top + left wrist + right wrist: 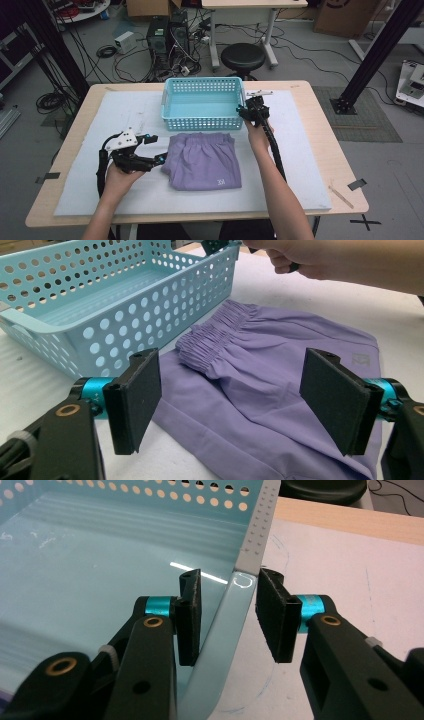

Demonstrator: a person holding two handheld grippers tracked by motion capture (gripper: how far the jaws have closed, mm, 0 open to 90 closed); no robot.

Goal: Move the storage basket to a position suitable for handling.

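A folded pair of purple shorts (205,160) (260,375) lies on the white mat, just in front of a light blue perforated basket (202,122) (100,335). My left gripper (156,149) (232,400) is open at the shorts' left edge, its pads wide apart with nothing between them. My right gripper (245,111) (227,615) straddles the basket's right rim (235,610), one pad inside and one outside, with a small gap on each side. The basket holds nothing.
The white foam mat (90,190) covers most of the wooden table (330,150). Behind the table stand a black stool (243,56), computer towers (167,35) and loose cables on the floor. The right hand (325,260) shows beyond the shorts.
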